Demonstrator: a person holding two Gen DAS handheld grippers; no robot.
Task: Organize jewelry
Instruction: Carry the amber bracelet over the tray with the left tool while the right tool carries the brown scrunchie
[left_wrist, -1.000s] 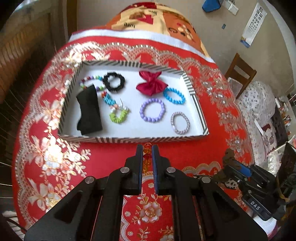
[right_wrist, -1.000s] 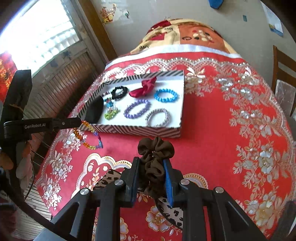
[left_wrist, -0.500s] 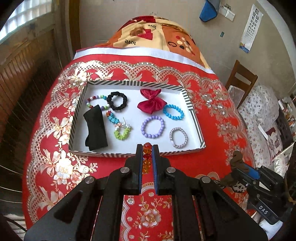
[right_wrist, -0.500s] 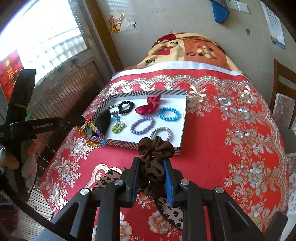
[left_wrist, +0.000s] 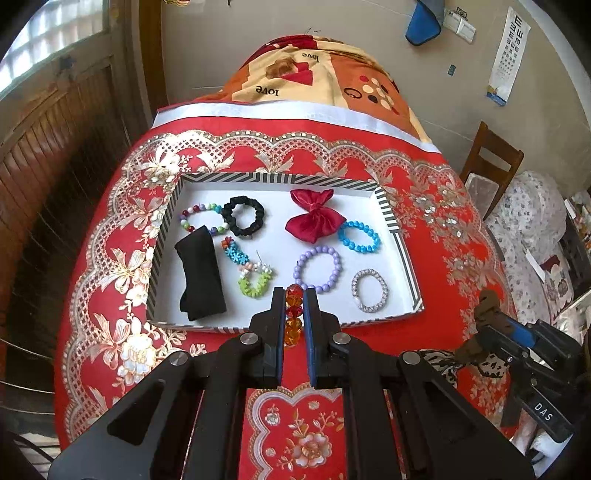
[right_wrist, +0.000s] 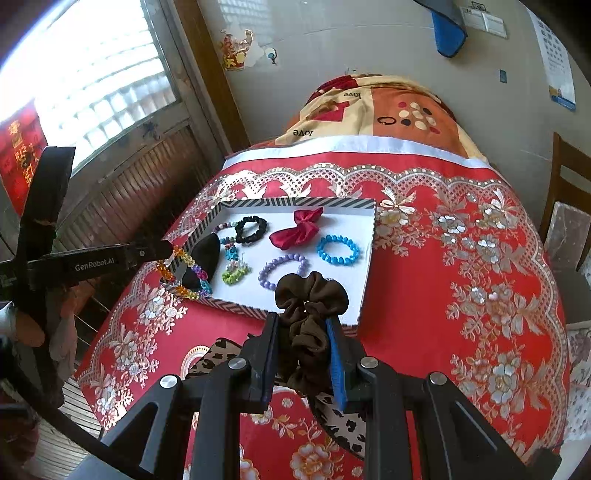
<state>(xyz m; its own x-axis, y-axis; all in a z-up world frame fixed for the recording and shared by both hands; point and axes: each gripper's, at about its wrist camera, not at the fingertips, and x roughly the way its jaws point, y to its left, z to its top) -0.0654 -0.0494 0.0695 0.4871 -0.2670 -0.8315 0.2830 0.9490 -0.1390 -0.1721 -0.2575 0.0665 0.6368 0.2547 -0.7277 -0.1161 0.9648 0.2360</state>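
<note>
Jewelry was being gathered into a striped-rimmed tray (left_wrist: 391, 221) that sat in the middle of the frame on a red floral tablecloth (left_wrist: 443, 229). In the left wrist view, the left gripper (left_wrist: 294, 295) was clenched on a beaded bracelet (left_wrist: 293, 314) of orange and red crystal beads, pinched at 1 short stretch so that the rest could hang free; in the right wrist view the loop (right_wrist: 184, 273) dangled at centre left, over the tray's near left corner. The right gripper (right_wrist: 303, 325) was closed on a brown scrunchie (right_wrist: 310, 306), the soft cloth bunched between the pads and bulging above them. Both pieces were held above the cloth just before the tray's near rim, apparently for carrying in. Inside, a purple bracelet (left_wrist: 317, 269), a blue bracelet (left_wrist: 360, 236), a silver bracelet (left_wrist: 370, 290), a red bow (left_wrist: 314, 219) and a black scrunchie (left_wrist: 243, 216) were laid apart from each other, probably to stop tangling. Bare floor remained at the lower centre of the tray, a likely place for the 2 held items.
</note>
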